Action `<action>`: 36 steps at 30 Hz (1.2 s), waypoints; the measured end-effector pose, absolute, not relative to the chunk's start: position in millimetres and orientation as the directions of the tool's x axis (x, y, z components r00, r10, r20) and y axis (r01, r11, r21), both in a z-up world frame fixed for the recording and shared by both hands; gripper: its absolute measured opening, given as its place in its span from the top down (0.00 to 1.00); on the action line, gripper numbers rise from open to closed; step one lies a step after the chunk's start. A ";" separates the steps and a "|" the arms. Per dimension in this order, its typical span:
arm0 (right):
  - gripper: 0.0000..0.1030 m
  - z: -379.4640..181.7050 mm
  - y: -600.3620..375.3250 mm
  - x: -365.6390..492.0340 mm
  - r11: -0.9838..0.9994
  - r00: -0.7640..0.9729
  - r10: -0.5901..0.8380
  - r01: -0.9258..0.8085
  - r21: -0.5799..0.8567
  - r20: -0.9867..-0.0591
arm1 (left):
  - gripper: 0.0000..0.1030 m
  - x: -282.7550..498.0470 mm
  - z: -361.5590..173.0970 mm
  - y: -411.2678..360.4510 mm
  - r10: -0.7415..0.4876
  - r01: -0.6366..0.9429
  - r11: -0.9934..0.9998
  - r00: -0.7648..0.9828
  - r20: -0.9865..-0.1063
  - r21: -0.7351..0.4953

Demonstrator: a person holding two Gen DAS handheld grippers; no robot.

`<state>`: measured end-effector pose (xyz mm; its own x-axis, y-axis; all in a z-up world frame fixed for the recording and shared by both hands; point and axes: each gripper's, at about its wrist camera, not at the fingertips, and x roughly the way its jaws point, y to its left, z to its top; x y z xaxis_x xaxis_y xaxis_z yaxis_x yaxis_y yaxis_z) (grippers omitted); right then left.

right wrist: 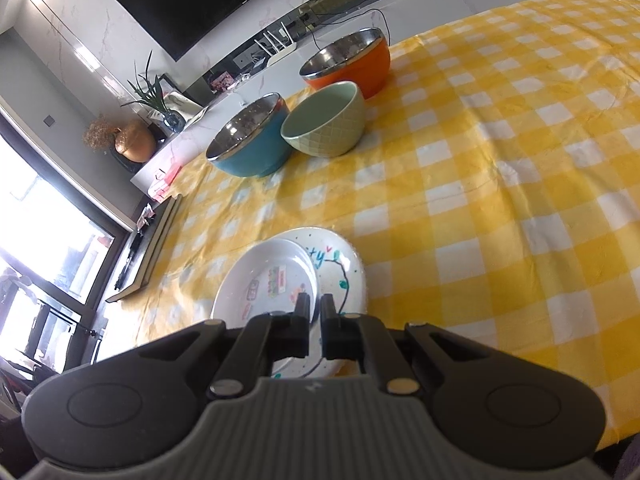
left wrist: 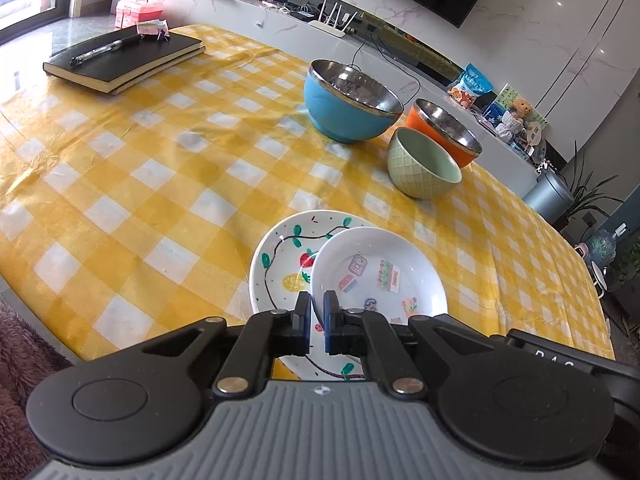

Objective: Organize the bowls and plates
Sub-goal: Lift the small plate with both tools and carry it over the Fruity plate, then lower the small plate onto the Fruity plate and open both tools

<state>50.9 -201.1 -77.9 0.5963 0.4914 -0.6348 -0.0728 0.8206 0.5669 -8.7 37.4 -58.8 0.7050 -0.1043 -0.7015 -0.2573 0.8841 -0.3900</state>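
A small white plate [left wrist: 380, 264] with stickers lies partly over a larger plate [left wrist: 280, 264] painted with a vine and fruit, near the front of the yellow checked table [left wrist: 160, 168]. My left gripper [left wrist: 317, 304] is shut on the small plate's near left rim. In the right wrist view my right gripper [right wrist: 315, 306] is shut on the small plate [right wrist: 264, 280] at its right rim, over the larger plate [right wrist: 344, 276]. Farther back stand a blue steel-lined bowl [left wrist: 340, 112], an orange one [left wrist: 468, 158] and a green ceramic bowl [left wrist: 416, 176], close together.
A black notebook [left wrist: 120, 60] with a pen on it lies at the far left of the table, with a pink box [left wrist: 138, 10] behind it. Beyond the table runs a low white cabinet [left wrist: 280, 24] with a router and cables. The right gripper's body [left wrist: 560, 356] sits beside mine.
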 end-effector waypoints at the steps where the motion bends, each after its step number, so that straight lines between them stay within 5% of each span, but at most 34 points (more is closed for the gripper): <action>1: 0.98 -78.8 -200.6 51.8 0.821 0.594 0.492 -0.075 0.566 -0.636 | 0.95 -8.3 -59.6 38.0 -0.104 -0.259 0.884 0.704 -0.702 -0.390; 23: 0.94 -87.9 -187.9 59.1 0.843 0.577 0.478 -0.089 0.531 -0.662 | 0.93 -0.9 -65.8 40.3 -0.092 -0.257 0.891 0.704 -0.704 -0.374; 29: 0.92 -85.6 -189.8 57.6 0.837 0.585 0.484 -0.092 0.539 -0.651 | 0.72 -3.3 -63.7 44.1 -0.095 -0.258 0.883 0.720 -0.687 -0.393; 33: 0.72 -79.0 -192.6 54.7 0.844 0.610 0.469 -0.096 0.527 -0.639 | 0.62 -7.2 -58.7 47.0 -0.076 -0.272 0.879 0.732 -0.677 -0.392; 36: 0.71 -73.0 -195.6 52.7 0.850 0.629 0.455 -0.097 0.518 -0.630 | 0.54 -11.2 -53.6 49.6 -0.063 -0.283 0.873 0.743 -0.666 -0.398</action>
